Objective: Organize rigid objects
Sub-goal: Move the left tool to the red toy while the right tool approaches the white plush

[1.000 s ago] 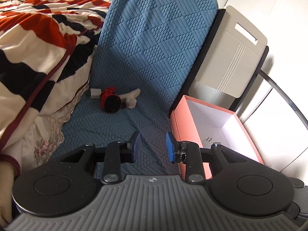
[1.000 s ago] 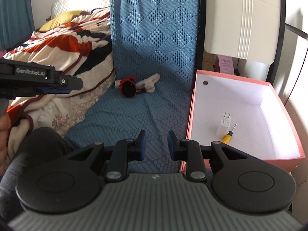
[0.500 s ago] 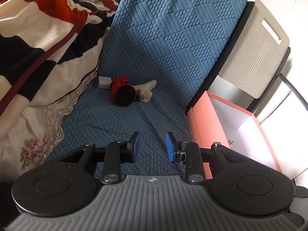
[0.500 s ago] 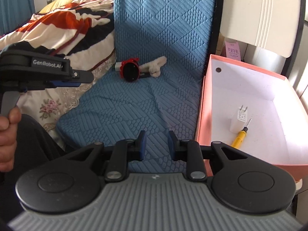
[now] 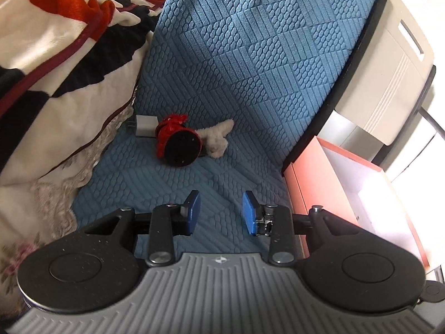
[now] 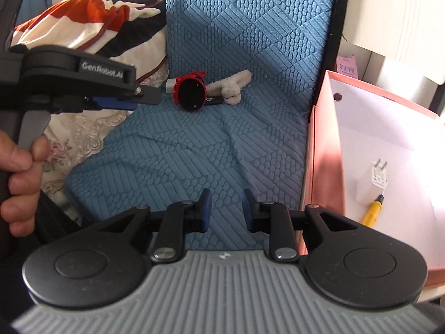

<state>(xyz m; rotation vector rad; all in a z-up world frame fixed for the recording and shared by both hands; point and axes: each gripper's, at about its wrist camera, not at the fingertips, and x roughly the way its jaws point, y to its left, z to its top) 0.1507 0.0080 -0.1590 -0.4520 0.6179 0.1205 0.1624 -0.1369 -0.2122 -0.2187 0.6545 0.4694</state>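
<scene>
Both grippers' fingers stand narrowly apart, empty; the left gripper has just been widening. Behind the red toy lies perhaps a charger.

Blue quilted mat: red-black round object, plush toy, adapter.

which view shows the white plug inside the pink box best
The right wrist view. There the white plug lies in full sight on the floor of the pink box, beside a yellow screwdriver. The left wrist view shows only the box's wall and part of its inside; no plug is visible.
</scene>
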